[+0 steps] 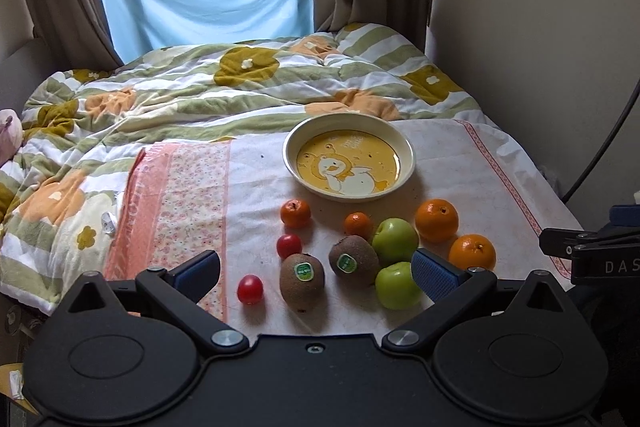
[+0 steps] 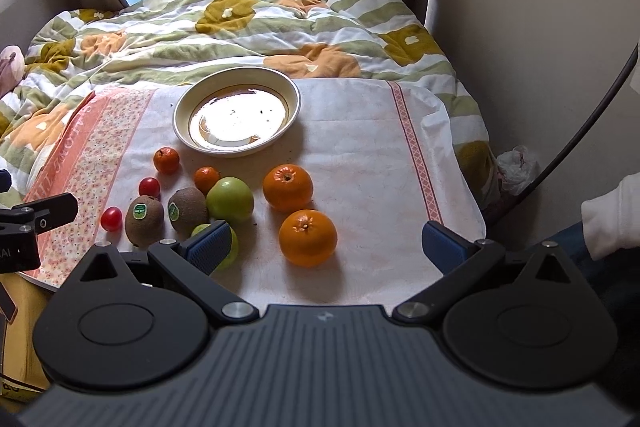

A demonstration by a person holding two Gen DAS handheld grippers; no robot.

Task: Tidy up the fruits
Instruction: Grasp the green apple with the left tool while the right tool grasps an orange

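Nothing is sorted yet, I judge: the round cream plate with a yellow duck picture (image 1: 349, 163) lies bare on the bed, beyond both grippers, and all fruit sits loose on the white cloth with pink borders (image 2: 360, 163). The left gripper (image 1: 316, 273) is spread wide and holds nothing; two brown fuzzy kiwis with green stickers (image 1: 302, 281) lie just ahead between its fingers. The right gripper (image 2: 328, 245) is also spread and bare, with the nearer round orange (image 2: 307, 237) directly in front. The next move probably calls for lowering around one fruit; a green apple (image 2: 230, 199) touches a kiwi, it seems.
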